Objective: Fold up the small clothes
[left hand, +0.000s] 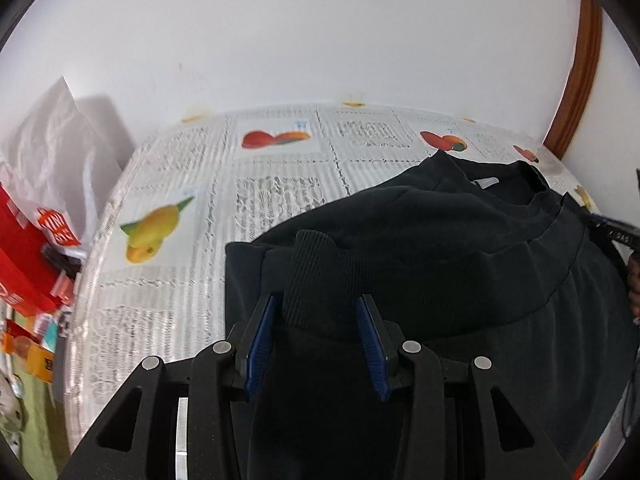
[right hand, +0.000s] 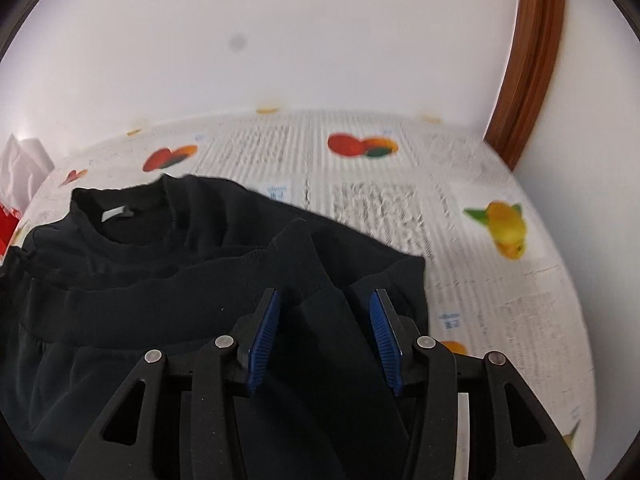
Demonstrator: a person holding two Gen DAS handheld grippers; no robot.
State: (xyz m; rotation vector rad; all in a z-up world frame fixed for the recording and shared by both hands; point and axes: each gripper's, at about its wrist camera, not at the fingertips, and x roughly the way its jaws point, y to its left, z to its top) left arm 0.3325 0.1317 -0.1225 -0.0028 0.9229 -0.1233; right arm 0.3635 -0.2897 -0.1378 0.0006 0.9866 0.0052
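A black sweatshirt (left hand: 440, 240) lies on the table with its collar and grey neck label (left hand: 486, 182) toward the wall. Its lower half is folded up over the chest. My left gripper (left hand: 316, 320) is shut on a ribbed cuff (left hand: 312, 272) and the fabric beneath it, at the garment's left edge. In the right wrist view the sweatshirt (right hand: 160, 260) fills the lower left. My right gripper (right hand: 324, 320) stands open around a fold of sleeve cloth (right hand: 316, 308) at the garment's right edge, and the blue pads do not press on it.
The tablecloth (left hand: 180, 280) is printed with newspaper text and fruit and reaches the white wall. A red box (left hand: 24, 260) and a white bag (left hand: 52, 152) stand at the left edge. A wooden frame (right hand: 528, 60) rises at the back right corner.
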